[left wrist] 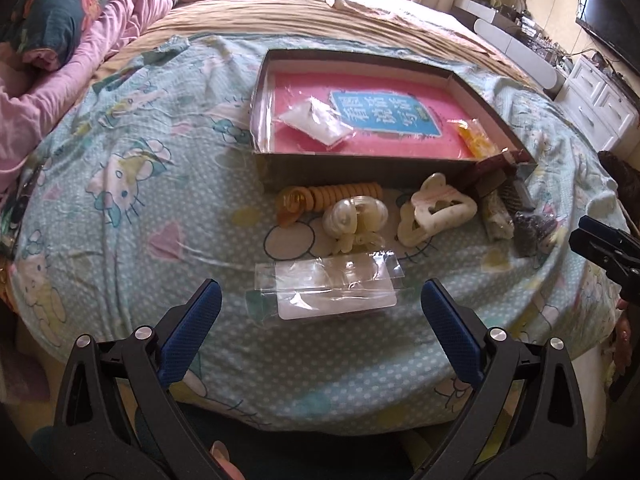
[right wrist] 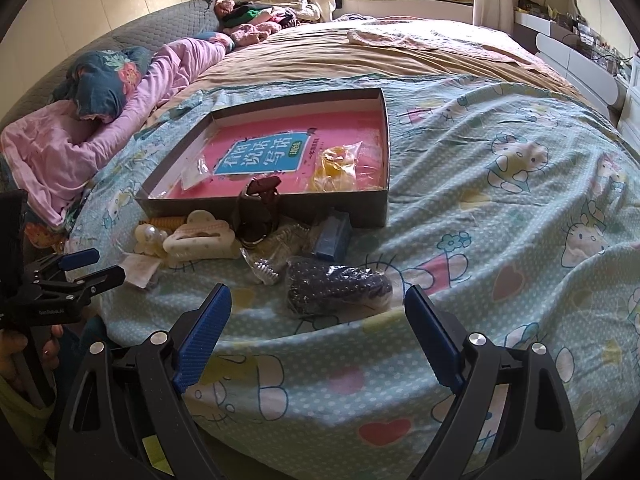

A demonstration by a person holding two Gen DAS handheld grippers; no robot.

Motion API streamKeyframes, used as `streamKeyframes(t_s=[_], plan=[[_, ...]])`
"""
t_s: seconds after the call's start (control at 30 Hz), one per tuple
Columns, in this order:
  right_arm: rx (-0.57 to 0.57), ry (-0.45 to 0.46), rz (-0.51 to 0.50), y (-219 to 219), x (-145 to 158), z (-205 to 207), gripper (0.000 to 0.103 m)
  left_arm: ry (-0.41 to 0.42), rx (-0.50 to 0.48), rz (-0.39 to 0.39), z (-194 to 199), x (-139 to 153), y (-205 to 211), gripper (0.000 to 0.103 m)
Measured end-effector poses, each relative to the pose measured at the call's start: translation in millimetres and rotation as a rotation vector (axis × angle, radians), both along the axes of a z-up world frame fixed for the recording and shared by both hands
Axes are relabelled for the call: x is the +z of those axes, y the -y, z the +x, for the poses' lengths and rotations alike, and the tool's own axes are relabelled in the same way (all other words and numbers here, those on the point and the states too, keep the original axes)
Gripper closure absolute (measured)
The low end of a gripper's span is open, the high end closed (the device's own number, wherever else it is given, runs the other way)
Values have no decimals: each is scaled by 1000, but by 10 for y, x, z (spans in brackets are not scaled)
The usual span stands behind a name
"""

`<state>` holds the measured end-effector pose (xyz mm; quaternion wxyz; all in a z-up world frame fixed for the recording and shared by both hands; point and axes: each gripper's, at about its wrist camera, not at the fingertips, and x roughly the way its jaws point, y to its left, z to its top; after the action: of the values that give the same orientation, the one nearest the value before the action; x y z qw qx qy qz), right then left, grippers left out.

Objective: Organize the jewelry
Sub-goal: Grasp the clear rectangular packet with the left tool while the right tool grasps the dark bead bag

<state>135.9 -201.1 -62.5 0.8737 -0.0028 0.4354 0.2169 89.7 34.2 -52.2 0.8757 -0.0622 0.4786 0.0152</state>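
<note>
- Bedspread (left wrist: 160,208) with cartoon cats covers the bed near its edge.
- Shallow box (left wrist: 360,168) sits on it, a pink book (right wrist: 340,136) inside.
- Hair clips, beads and packets lie heaped just before the box; a white claw clip (left wrist: 436,208) shows among them.
- Left gripper (left wrist: 320,308) spread wide around a clear packet (left wrist: 328,284).
- Right gripper (right wrist: 318,308) spread wide before a dark beaded pouch (right wrist: 336,288).
</note>
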Motion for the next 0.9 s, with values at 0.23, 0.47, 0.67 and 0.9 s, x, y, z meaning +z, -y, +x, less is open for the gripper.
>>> streamKeyframes(t_s=[0.23,0.47,0.67,0.9], plan=[[-9,-17,-11,-21,-142,90,16,-9,17,27,89,-186,71,10],[-15,-23,-45,-118,-314,229,16,-14,35,7,125,-306,60,10],[-34,-31,-75,-147,-498,347,17,9,30,31,137,-318,110,10],[-24,18,-74,-155,-501,256,30,34,-24,52,136,-267,231,44]])
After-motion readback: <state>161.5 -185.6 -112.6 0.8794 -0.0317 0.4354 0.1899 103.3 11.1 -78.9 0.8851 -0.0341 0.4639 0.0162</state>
